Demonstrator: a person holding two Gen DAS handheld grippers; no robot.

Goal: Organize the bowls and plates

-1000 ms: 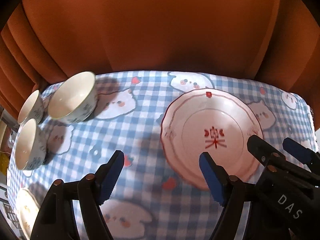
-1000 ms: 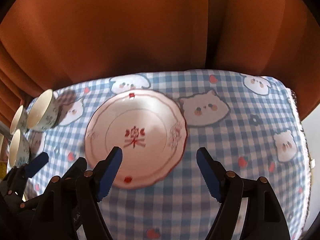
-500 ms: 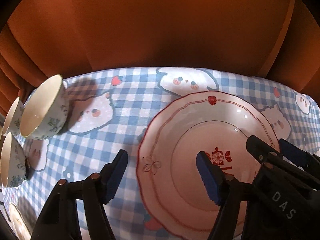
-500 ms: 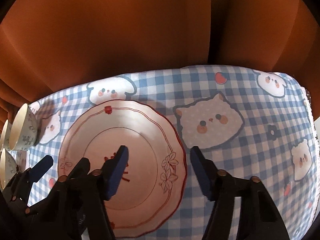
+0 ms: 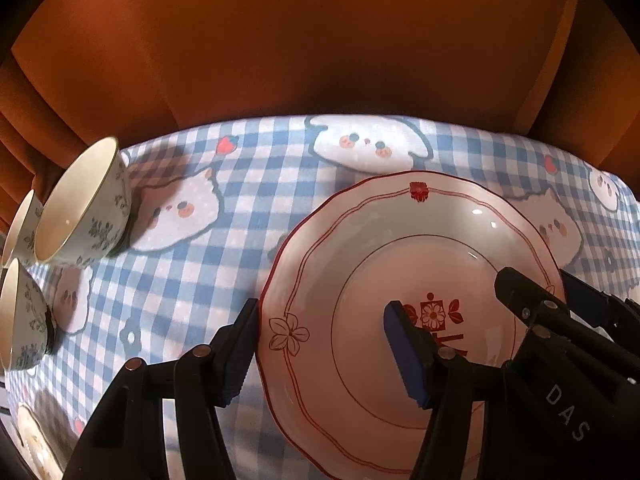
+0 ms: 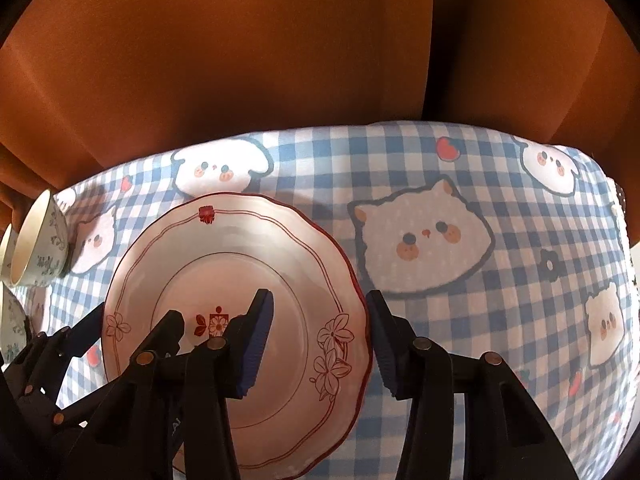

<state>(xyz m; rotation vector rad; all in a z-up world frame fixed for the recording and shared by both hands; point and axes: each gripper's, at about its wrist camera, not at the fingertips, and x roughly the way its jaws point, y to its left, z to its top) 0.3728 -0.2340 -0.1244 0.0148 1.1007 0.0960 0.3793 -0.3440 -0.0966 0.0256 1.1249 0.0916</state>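
Note:
A white plate with a red scalloped rim and red flower marks (image 5: pixel 400 264) (image 6: pixel 224 256) lies on the blue checked tablecloth (image 5: pixel 248 208). My left gripper (image 5: pixel 324 344) is open and straddles the plate's left rim, one finger outside and one over the plate. My right gripper (image 6: pixel 320 340) is open and straddles the plate's right rim. Three floral bowls stand at the far left: one large (image 5: pixel 80 204) (image 6: pixel 38 240), one behind it (image 5: pixel 20 224), one nearer (image 5: pixel 20 316). The right gripper's fingers (image 5: pixel 532 300) show in the left wrist view.
Orange curtains (image 6: pixel 280 60) hang behind the table's far edge. The cloth with cat prints (image 6: pixel 424 240) stretches to the right of the plate. Another dish's rim (image 5: pixel 32 440) shows at the lower left corner of the left wrist view.
Both grippers have moved forward and down to the plate. Their fingers now straddle its left and right rims; both stay open. The plate has not moved.

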